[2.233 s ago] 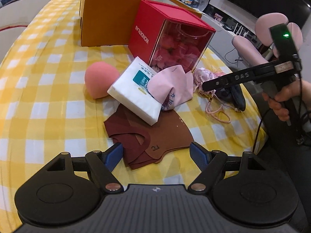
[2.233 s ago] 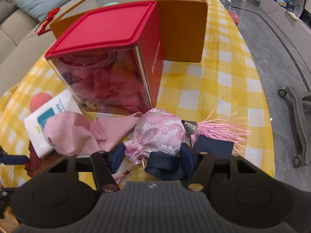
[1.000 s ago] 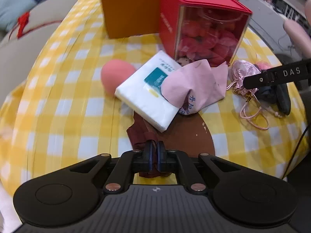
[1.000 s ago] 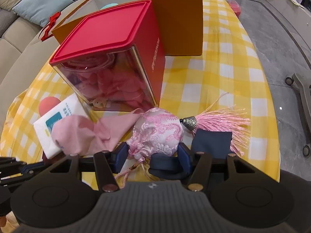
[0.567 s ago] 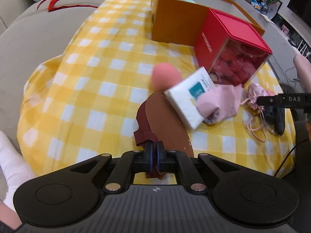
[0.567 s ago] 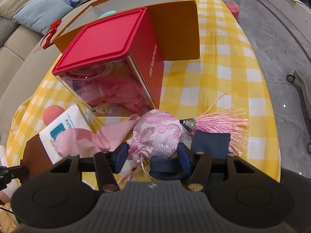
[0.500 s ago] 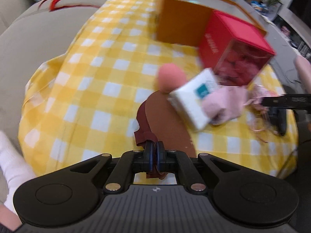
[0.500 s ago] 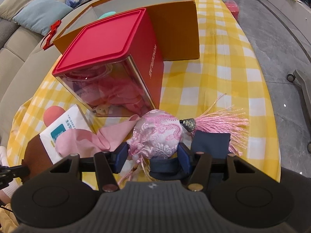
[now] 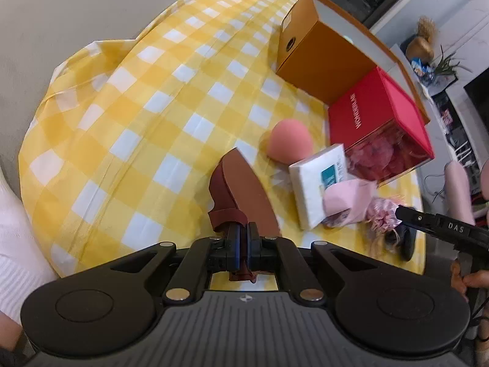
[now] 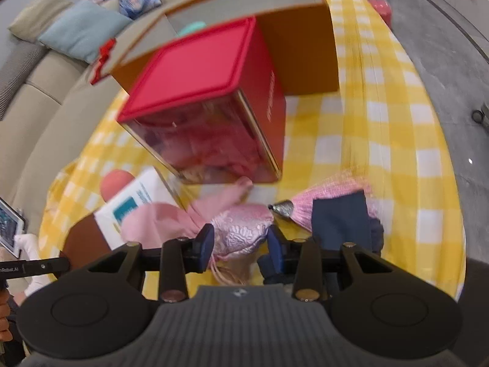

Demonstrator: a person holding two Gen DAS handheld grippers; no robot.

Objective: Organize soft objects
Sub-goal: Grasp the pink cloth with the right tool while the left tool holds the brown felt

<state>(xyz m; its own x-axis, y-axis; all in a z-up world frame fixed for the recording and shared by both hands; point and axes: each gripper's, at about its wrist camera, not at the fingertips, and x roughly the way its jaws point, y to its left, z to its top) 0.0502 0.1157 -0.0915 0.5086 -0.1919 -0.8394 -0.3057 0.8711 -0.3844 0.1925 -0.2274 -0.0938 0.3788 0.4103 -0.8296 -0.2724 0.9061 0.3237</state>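
Observation:
My left gripper [image 9: 243,238] is shut on the maroon mask stack [image 9: 241,188] and holds it lifted above the yellow checked tablecloth [image 9: 146,98]. My right gripper [image 10: 240,241] is partly closed around the pink embroidered pouch [image 10: 241,232], whose pink tassel [image 10: 330,192] trails right. A pink cloth mask [image 10: 171,217] lies left of the pouch, partly on a white tissue pack [image 10: 134,205]. A peach sponge [image 9: 288,145] sits behind the pack. A dark blue cloth [image 10: 339,217] lies right of the pouch.
A red box with a clear front [image 9: 379,122] stands behind the soft items, and an open orange box [image 9: 321,58] behind it. A beige sofa [image 10: 39,104] borders the table's left side. The right gripper's body [image 9: 440,229] reaches in at the right of the left wrist view.
My left gripper closed on the maroom masks, then lifted them up and back, away from the pile. My right gripper has moved slightly closer to the pouch and narrowed around it.

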